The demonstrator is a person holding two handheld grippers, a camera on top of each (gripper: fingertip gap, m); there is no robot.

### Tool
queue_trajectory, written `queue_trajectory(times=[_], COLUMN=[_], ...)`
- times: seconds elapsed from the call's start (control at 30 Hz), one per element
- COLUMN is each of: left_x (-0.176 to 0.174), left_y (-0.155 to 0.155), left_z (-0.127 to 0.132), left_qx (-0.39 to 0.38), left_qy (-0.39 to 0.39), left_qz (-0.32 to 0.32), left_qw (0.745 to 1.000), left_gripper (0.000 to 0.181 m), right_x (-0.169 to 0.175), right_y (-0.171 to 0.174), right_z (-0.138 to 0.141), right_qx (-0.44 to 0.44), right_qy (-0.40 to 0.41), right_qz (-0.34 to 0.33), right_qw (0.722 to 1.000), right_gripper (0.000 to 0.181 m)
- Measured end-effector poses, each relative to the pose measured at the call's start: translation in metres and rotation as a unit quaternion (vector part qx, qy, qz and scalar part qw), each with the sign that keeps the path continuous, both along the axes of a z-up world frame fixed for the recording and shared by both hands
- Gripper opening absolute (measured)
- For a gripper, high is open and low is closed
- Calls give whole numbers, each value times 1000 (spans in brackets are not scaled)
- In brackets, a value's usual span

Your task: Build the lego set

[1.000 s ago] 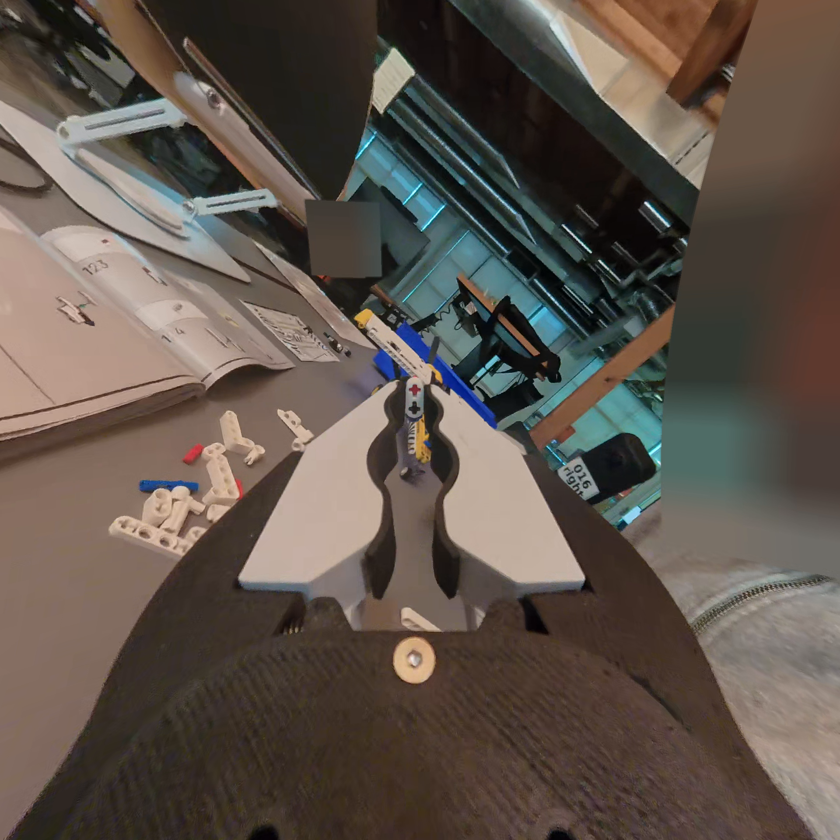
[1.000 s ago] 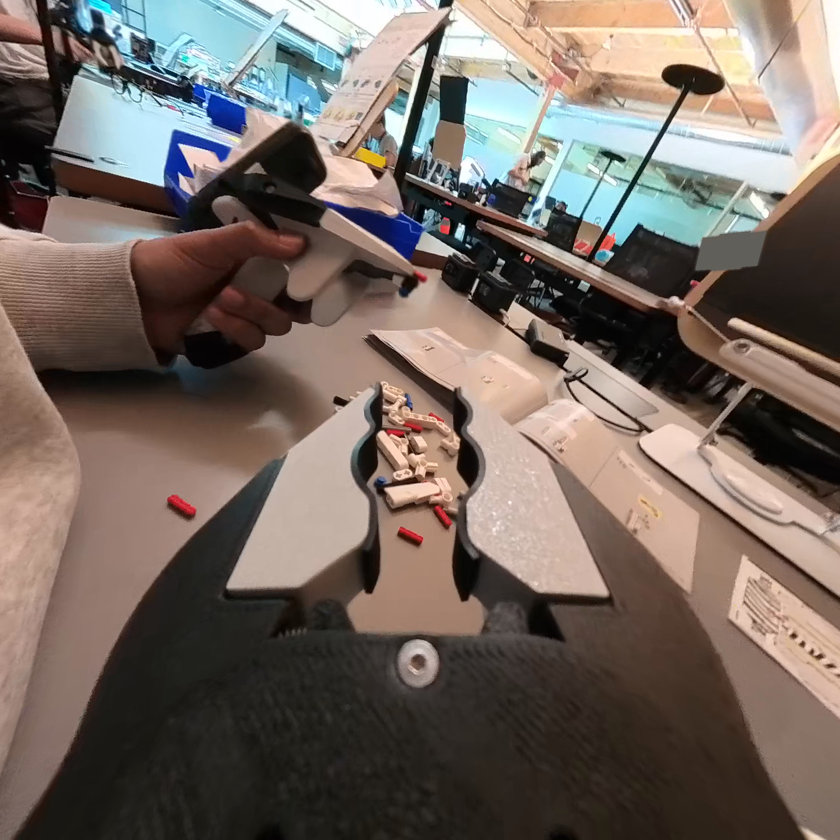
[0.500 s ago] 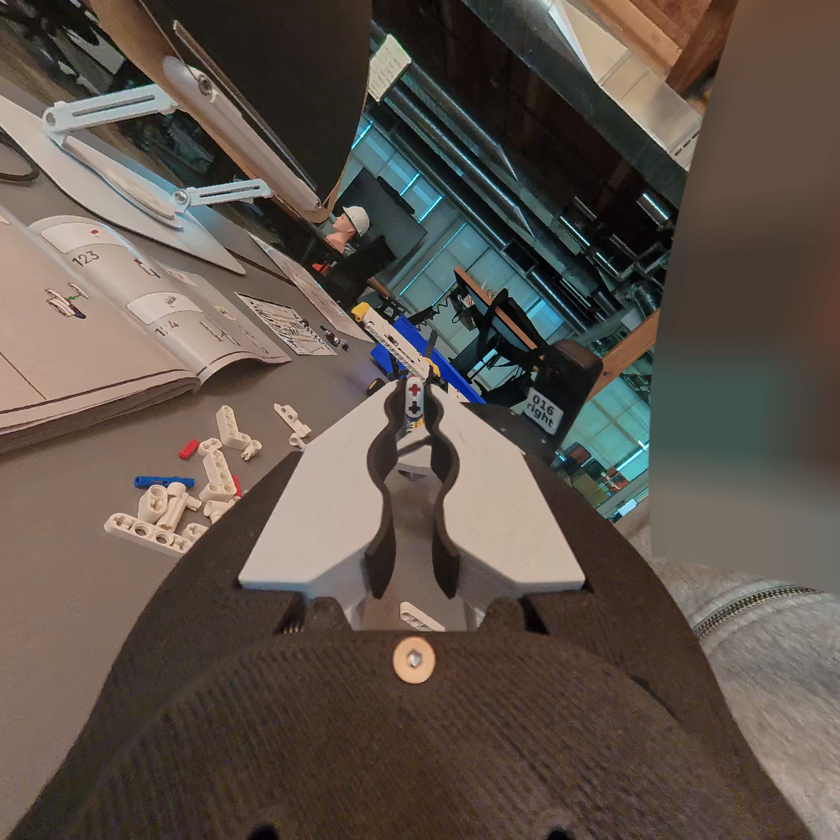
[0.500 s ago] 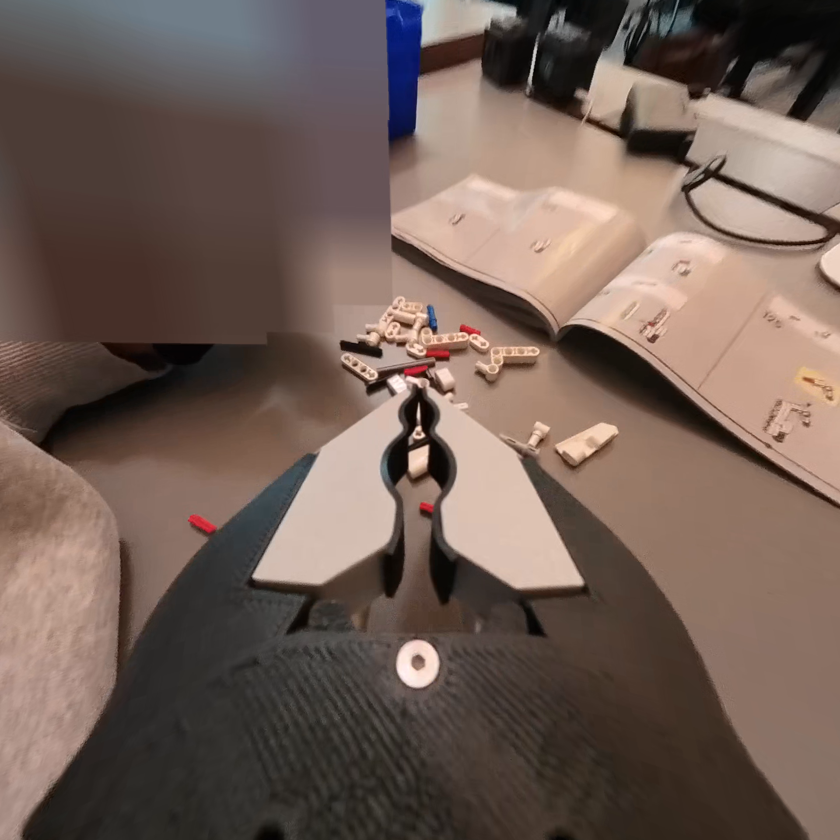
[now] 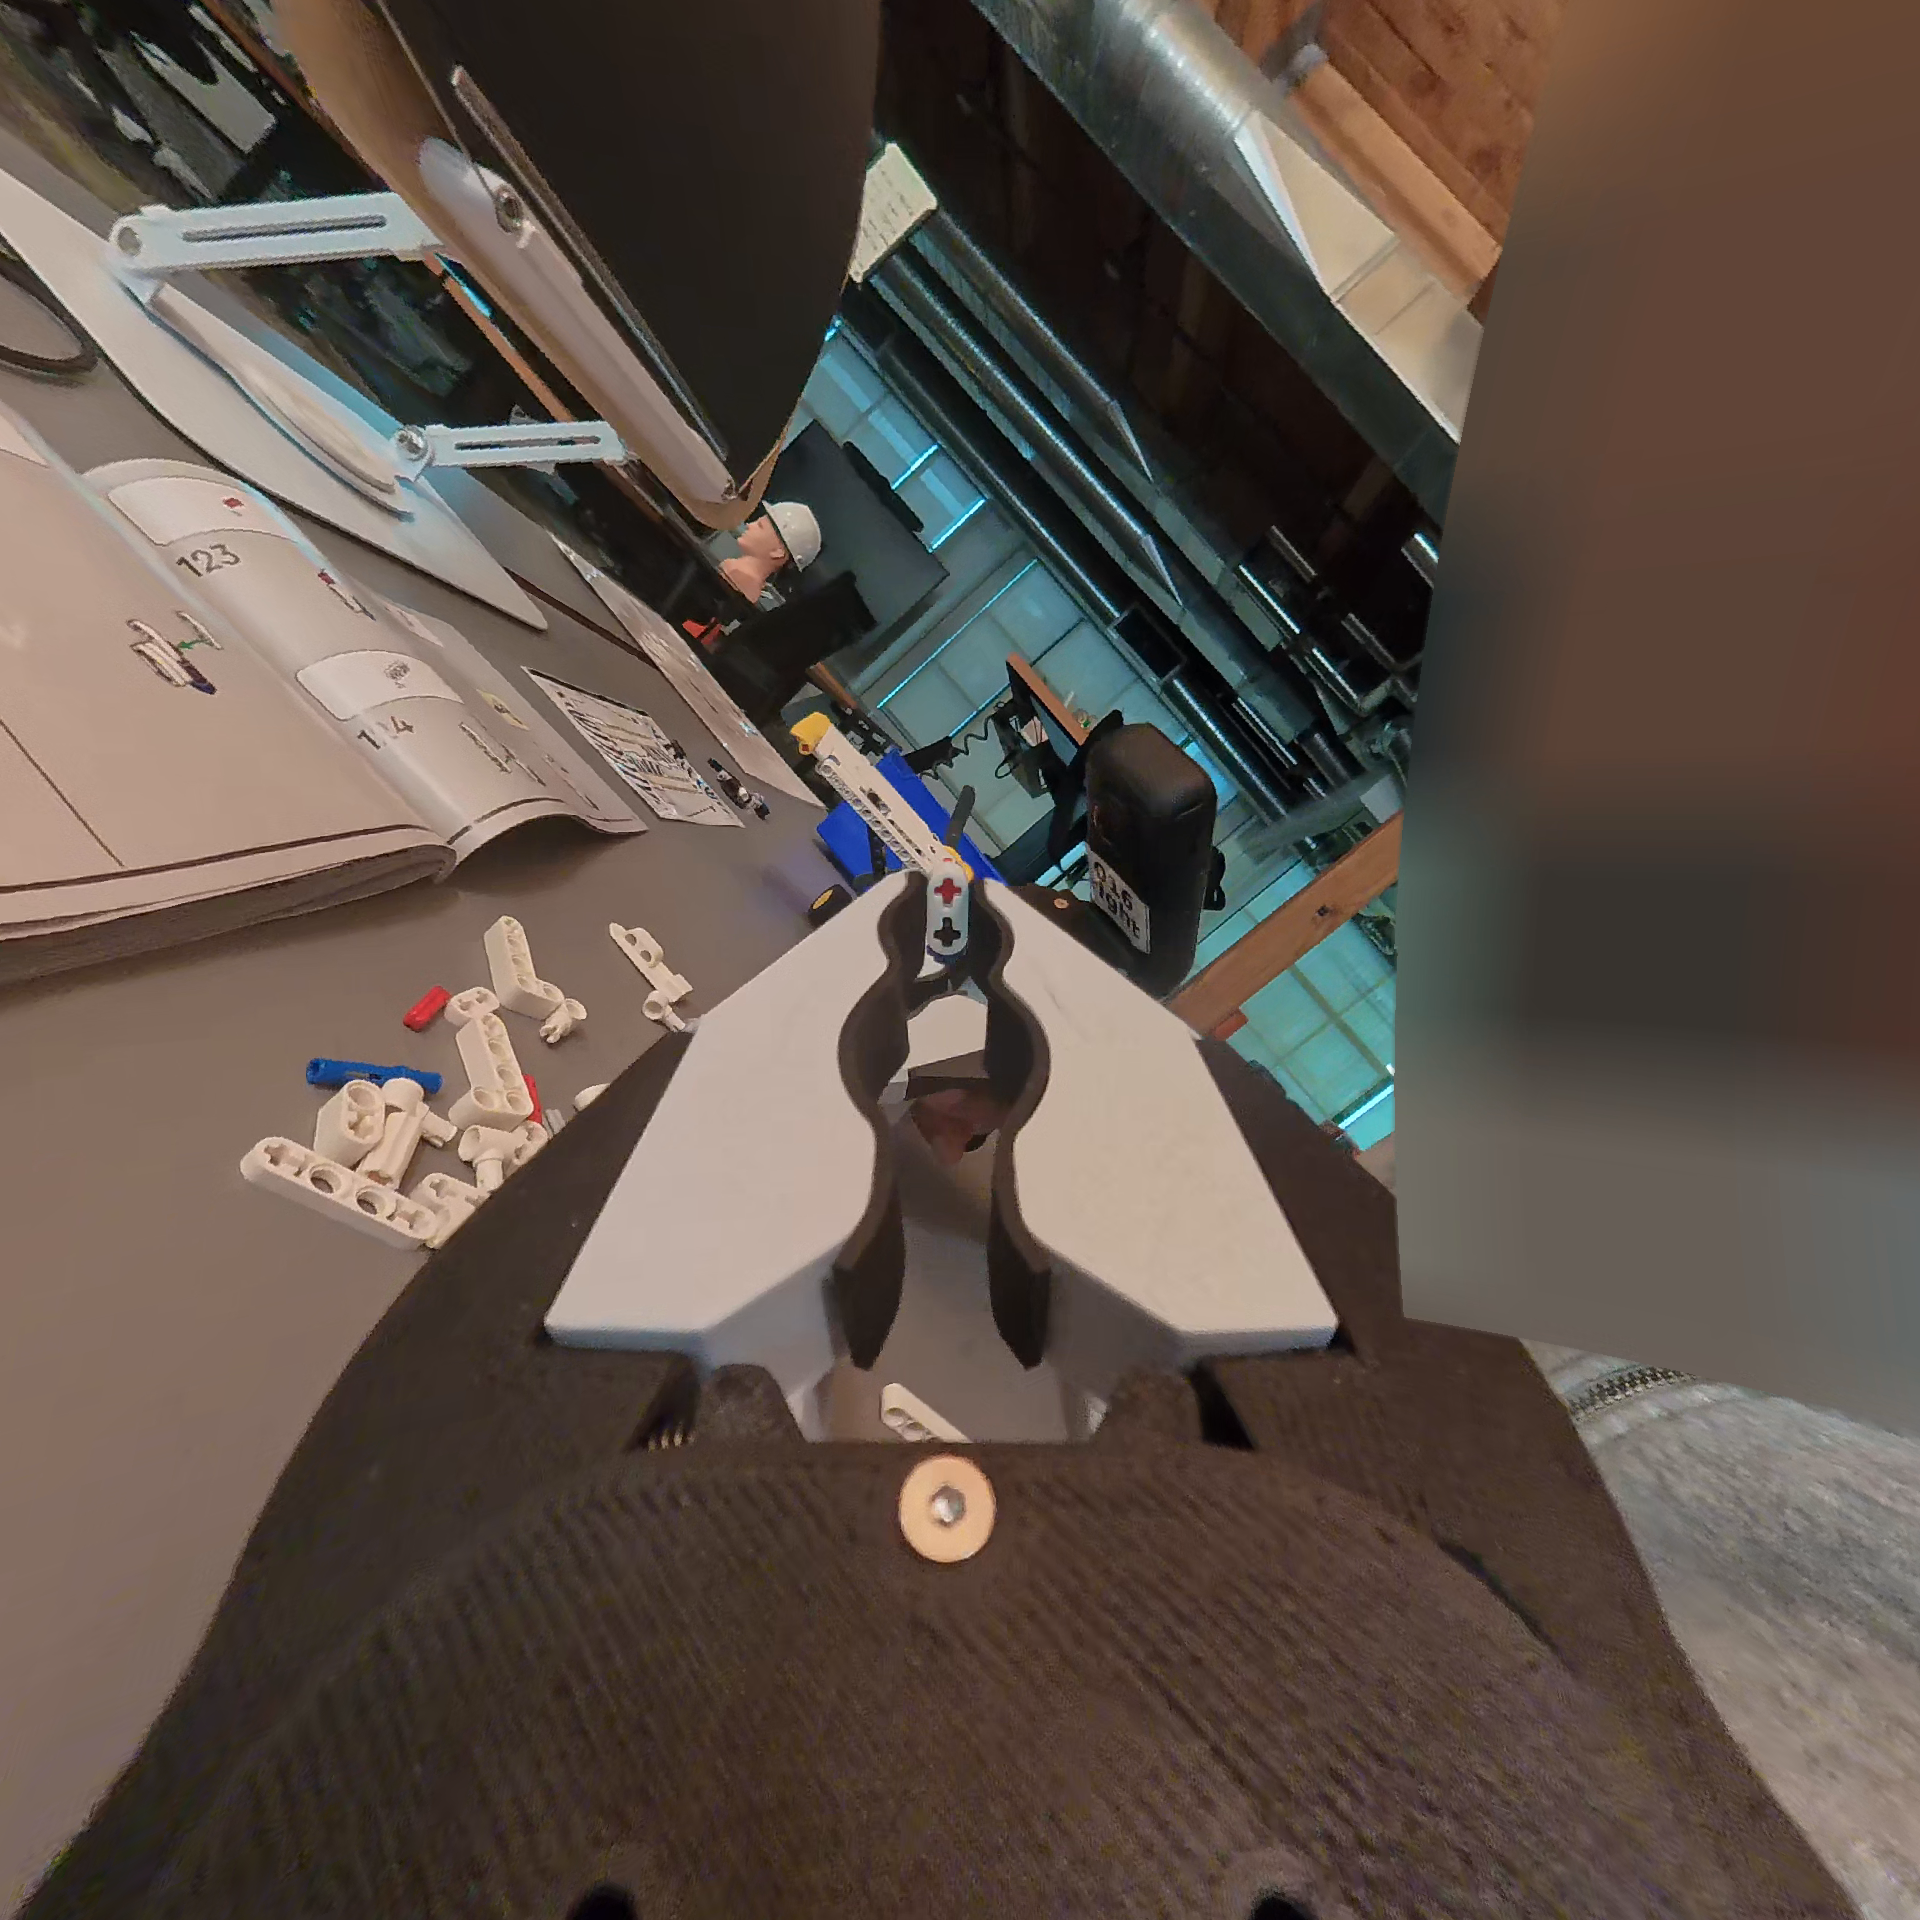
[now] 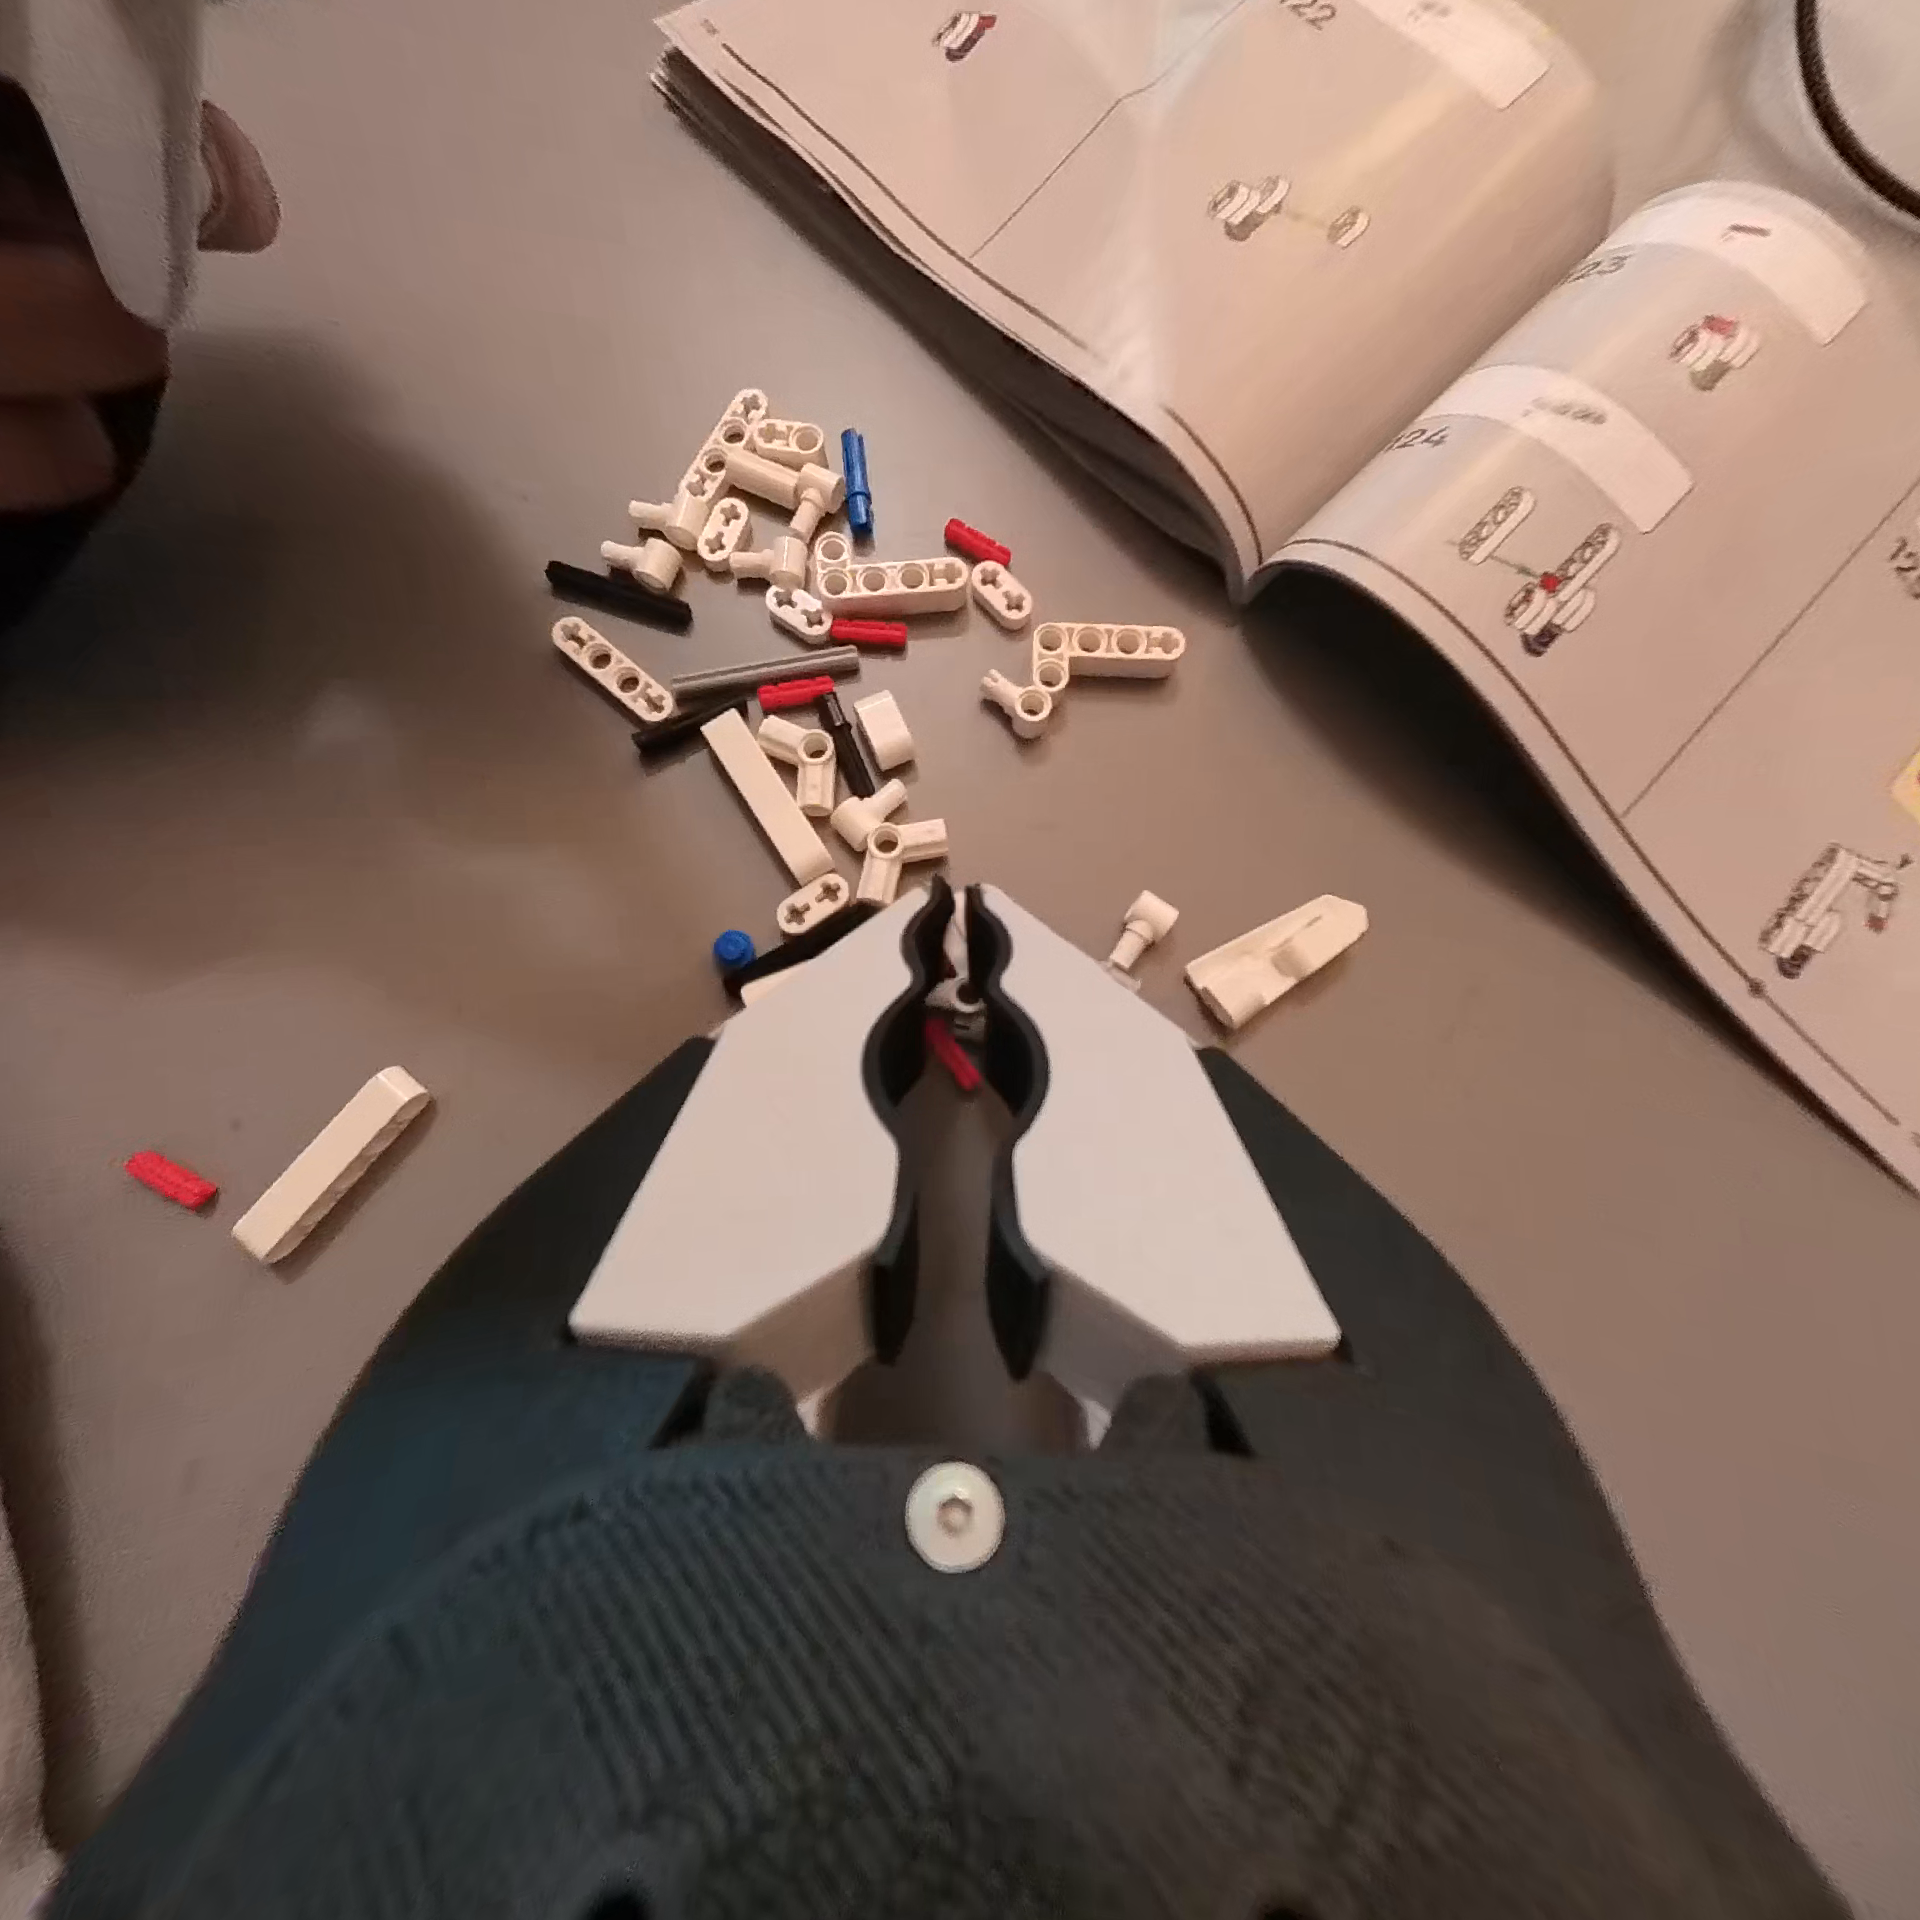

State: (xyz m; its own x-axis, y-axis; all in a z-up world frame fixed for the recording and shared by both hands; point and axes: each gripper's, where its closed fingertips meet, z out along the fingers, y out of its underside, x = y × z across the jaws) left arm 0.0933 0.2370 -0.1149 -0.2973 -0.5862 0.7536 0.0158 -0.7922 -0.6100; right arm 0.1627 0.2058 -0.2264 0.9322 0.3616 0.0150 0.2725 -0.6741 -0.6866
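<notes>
My left gripper (image 5: 948,920) is shut on a small lego assembly (image 5: 945,914), a white beam with a red and a black cross hole, held above the table. A long white beam with a yellow end (image 5: 868,795) lies past the tips. My right gripper (image 6: 958,914) points down at the near edge of the pile of loose white, red, black and blue pieces (image 6: 821,644). Its jaws are closed, with a thin white piece (image 6: 970,920) showing between the tips. A red pin (image 6: 951,1051) shows in the gap behind the tips. The pile also shows in the left wrist view (image 5: 416,1112).
The open instruction booklet (image 6: 1403,364) lies right of the pile and also shows in the left wrist view (image 5: 229,727). A long white tile (image 6: 330,1164), a red pin (image 6: 169,1179) and a white wedge piece (image 6: 1273,958) lie apart. The right gripper's black body (image 5: 1143,831) and a monitor stand (image 5: 343,436) show beyond. Tip to tip, the grippers are about 15 cm apart.
My right gripper has tipped down from looking across the room to right over the pile, and its jaws have closed. My left gripper stays shut on the assembly and has barely moved.
</notes>
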Motion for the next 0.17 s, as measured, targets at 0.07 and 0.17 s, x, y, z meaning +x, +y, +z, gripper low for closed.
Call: queue_trajectory(times=[0.07,0.17], left_x=[0,0], left_y=[0,0], left_z=[0,0], left_qx=[-3,-3], left_qy=[-1,0], left_qz=[-1,-1], left_qw=[1000,1000], left_gripper=[5,5], right_x=[-1,-2], right_y=[-2,-6], right_z=[0,0], right_qx=[-10,-30], right_qy=[16,39], right_qz=[3,10], right_qw=[1000,999], right_gripper=[3,7])
